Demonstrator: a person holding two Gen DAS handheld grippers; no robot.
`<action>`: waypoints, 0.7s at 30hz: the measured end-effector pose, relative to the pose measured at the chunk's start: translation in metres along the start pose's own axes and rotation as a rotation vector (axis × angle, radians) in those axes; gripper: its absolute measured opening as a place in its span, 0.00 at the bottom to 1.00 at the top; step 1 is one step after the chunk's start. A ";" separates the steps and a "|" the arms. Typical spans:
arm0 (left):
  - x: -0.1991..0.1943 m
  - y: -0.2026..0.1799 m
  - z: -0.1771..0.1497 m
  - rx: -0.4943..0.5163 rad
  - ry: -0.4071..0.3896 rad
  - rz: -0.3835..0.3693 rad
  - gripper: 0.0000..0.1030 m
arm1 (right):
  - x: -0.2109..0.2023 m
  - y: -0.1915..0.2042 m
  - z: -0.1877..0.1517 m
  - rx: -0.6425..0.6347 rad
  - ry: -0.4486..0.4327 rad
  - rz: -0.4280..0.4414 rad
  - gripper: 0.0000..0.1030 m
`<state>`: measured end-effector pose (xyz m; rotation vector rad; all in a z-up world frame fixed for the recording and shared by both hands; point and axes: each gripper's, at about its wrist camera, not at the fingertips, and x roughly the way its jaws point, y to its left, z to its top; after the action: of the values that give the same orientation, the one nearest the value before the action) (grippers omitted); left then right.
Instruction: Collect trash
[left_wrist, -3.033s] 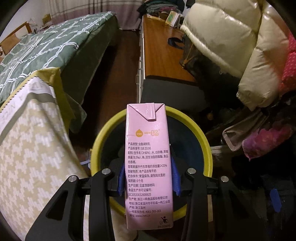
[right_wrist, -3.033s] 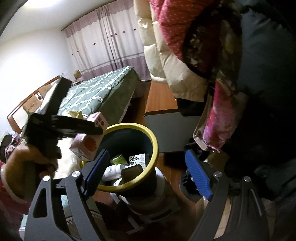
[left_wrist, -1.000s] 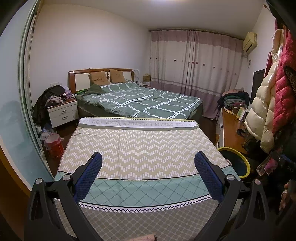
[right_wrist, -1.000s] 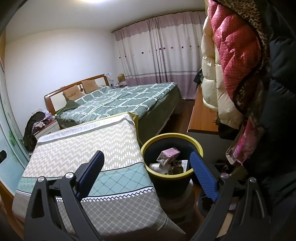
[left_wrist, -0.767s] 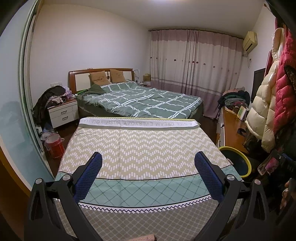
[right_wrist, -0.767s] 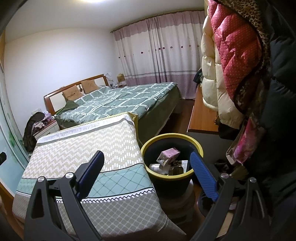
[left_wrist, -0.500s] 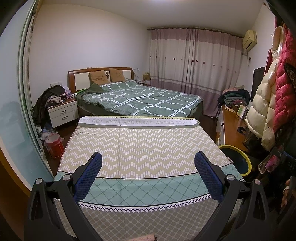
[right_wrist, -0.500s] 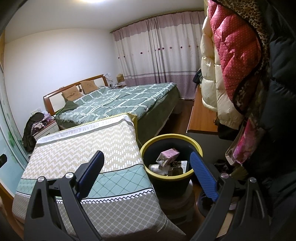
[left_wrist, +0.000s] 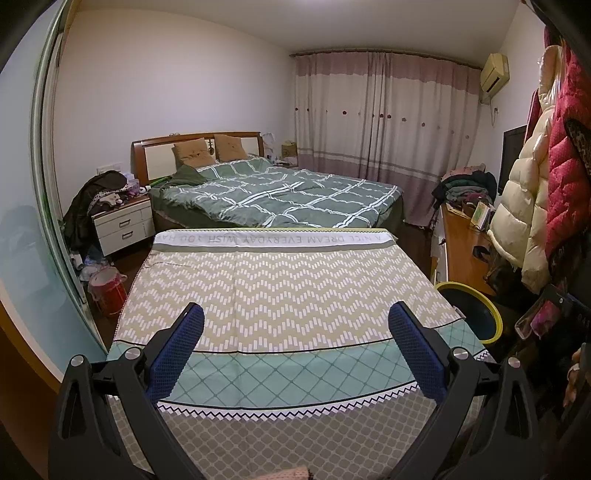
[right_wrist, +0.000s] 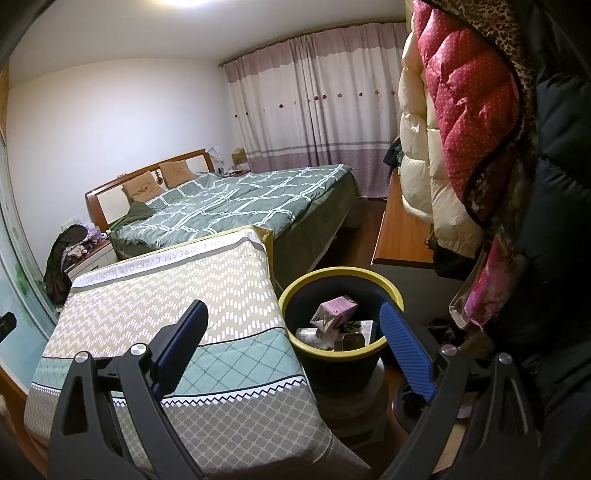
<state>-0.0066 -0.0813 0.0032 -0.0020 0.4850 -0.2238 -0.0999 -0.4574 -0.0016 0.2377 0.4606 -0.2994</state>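
Two hand-held grippers hover with jaws spread wide and nothing between them: the left hand-held gripper over the counter draped in a zigzag-patterned cloth, the right hand-held gripper at the counter's edge near the yellow-rimmed trash bin. Inside the bin, a pink milk carton lies tilted on top of other trash. The bin stands on a low stool just beside the counter.

The patterned cloth bears a band reading "A NICE DREAM EVERYDAY WISH YOU".
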 end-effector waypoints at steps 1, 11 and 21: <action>0.001 0.000 0.000 0.001 0.001 0.000 0.95 | 0.000 0.000 0.000 0.000 0.001 0.000 0.87; 0.003 -0.001 -0.003 0.004 0.008 -0.003 0.95 | 0.003 0.001 -0.001 -0.001 0.006 0.000 0.87; 0.005 -0.002 -0.005 0.007 0.014 -0.003 0.95 | 0.003 0.002 -0.001 -0.001 0.007 0.000 0.87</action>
<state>-0.0050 -0.0836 -0.0035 0.0060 0.4979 -0.2287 -0.0969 -0.4565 -0.0039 0.2379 0.4678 -0.2987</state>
